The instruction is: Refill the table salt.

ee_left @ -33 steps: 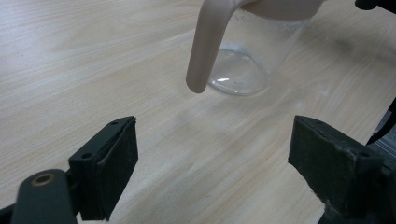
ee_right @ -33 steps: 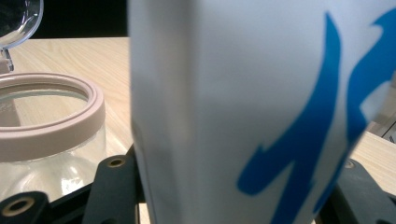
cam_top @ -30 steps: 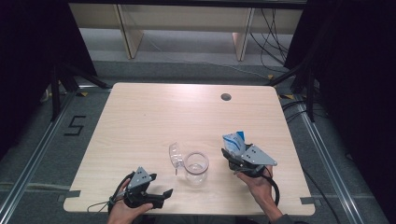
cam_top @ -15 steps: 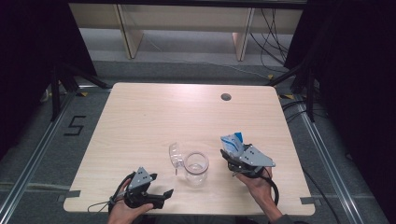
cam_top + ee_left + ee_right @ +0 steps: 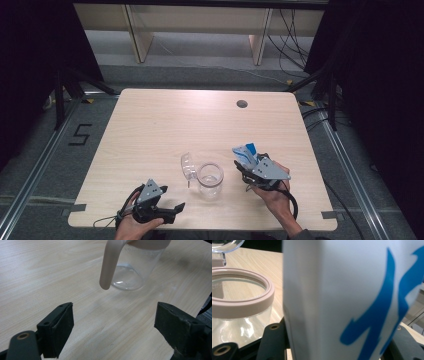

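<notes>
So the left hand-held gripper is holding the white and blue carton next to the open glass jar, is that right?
Not quite: the right hand-held gripper holds the white and blue carton, as the high view shows. The left hand-held gripper is open, holding nothing. The carton is beside the open glass jar.

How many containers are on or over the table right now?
2: a clear jar standing near the table's front edge, lid flipped open, and a white-and-blue carton in the right gripper beside it.
</notes>
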